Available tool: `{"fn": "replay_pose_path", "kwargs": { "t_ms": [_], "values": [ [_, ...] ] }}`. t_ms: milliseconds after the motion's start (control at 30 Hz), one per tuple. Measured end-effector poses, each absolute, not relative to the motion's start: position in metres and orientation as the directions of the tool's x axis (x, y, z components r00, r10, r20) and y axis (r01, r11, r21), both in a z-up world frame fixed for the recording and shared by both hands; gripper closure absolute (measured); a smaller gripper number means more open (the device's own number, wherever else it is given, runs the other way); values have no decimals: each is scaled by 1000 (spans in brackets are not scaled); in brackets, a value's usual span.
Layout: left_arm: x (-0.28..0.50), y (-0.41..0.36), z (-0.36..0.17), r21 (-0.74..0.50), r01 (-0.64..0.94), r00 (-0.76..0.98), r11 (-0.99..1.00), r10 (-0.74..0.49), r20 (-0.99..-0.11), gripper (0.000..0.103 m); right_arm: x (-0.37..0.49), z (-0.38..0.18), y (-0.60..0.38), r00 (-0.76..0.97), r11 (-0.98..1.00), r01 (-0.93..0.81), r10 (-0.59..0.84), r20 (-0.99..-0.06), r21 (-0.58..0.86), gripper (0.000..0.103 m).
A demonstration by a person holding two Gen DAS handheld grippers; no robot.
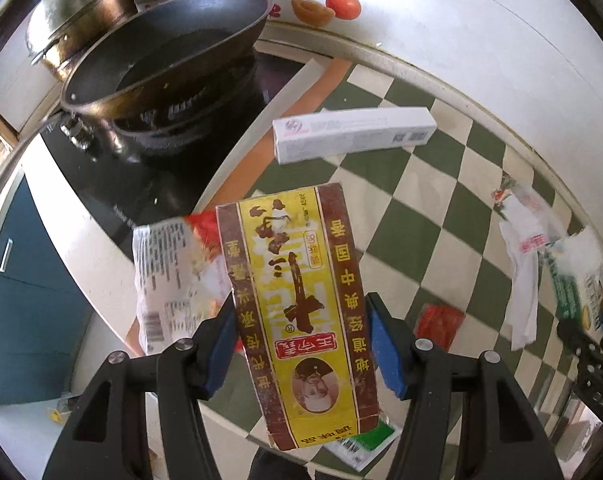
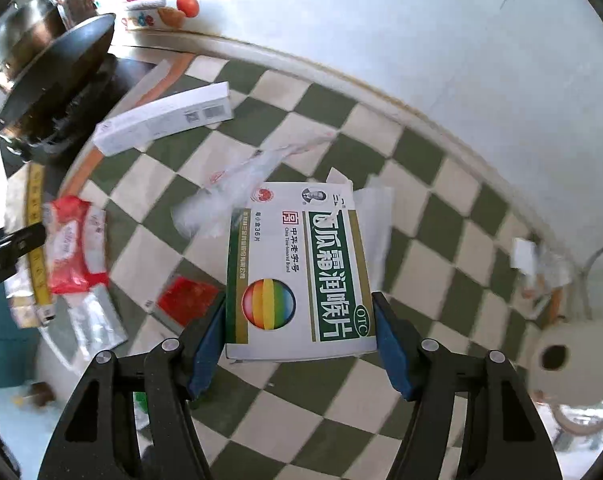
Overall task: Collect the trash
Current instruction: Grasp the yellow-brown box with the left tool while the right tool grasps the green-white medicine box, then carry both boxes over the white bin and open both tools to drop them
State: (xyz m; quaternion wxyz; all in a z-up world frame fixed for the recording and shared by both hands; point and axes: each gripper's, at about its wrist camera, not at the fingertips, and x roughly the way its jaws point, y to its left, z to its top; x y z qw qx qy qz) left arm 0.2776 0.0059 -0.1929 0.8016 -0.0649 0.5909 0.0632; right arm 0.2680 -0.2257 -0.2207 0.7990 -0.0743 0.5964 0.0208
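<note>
On the tabletop point(image 2: 453, 248), a green-and-white checked cloth runs up to a white wall, with a black stove and a dark pan point(image 1: 169, 56) at its far left. Your left gripper point(image 1: 301, 340) holds a yellow-and-brown packet point(image 1: 297, 312) clear of the cloth, blue fingers point(image 1: 383, 344) closed on its long sides; its long axis runs away from you. Your right gripper point(image 2: 299, 328) clamps a green-and-white box point(image 2: 297, 272), long axis likewise pointing away, its far flap open. A long white box point(image 1: 353, 134) lies crosswise near the stove. A red wrapper point(image 2: 75, 246) and a clear plastic bag point(image 2: 237, 190) lie blurred; the packet's near end hides a green-and-white scrap.
</note>
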Motion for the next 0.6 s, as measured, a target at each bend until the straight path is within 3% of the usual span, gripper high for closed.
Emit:
{"fn": "replay_pose_path", "kwargs": {
  "t_ms": [100, 267, 467, 600],
  "values": [
    [260, 15, -195, -53, -172, 296, 984, 1, -955, 46, 262, -205, -239, 202, 994, -84, 87, -975, 71, 33],
    [223, 52, -190, -70, -210, 314, 975, -1, -950, 46, 237, -191, -171, 189, 982, -133, 160, -969, 136, 33],
    [151, 151, -181, -52, -366, 332, 929, 79, -940, 46, 193, -163, -47, 195, 922, -339, 262, -945, 185, 33],
    [86, 241, -196, -11, -526, 279, 850, 161, -947, 46, 160, -185, 52, 135, 839, -503, 313, -940, 208, 33]
  ]
}}
